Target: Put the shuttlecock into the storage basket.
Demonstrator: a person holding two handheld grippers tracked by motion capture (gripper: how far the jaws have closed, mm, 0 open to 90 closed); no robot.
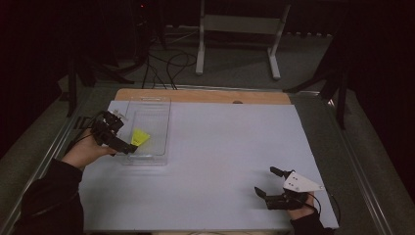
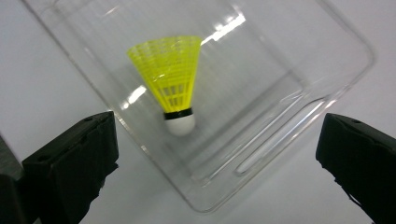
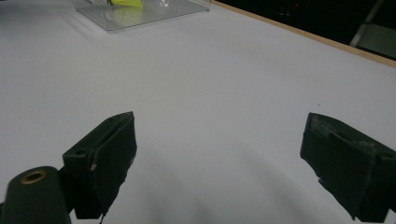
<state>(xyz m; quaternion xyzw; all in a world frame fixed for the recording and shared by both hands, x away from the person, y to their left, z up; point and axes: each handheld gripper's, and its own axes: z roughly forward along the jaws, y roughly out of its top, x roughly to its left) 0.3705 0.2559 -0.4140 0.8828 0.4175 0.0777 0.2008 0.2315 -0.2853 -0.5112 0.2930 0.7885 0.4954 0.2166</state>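
Left gripper [image 2: 217,154] jaws spread wide, grasping nothing, poised above clear plastic tray [image 2: 299,107], yellow shuttlecock [image 2: 170,79] lying inside tray, white cork toward the jaws, right gripper [image 3: 217,163] likewise wide and empty over bare white table [image 3: 210,84], tray well apart.

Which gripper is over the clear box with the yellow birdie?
The left gripper: it's over the clear box holding the yellow shuttlecock. The right gripper is far off.

I see table [image 1: 210,161] under pale sheet, wooden edge [image 1: 205,96] bare along far side. Clear plastic tray [image 1: 147,131] sits flat on sheet, far-left area. I spot yellow shuttlecock [image 2: 172,79] on its side inside tray.
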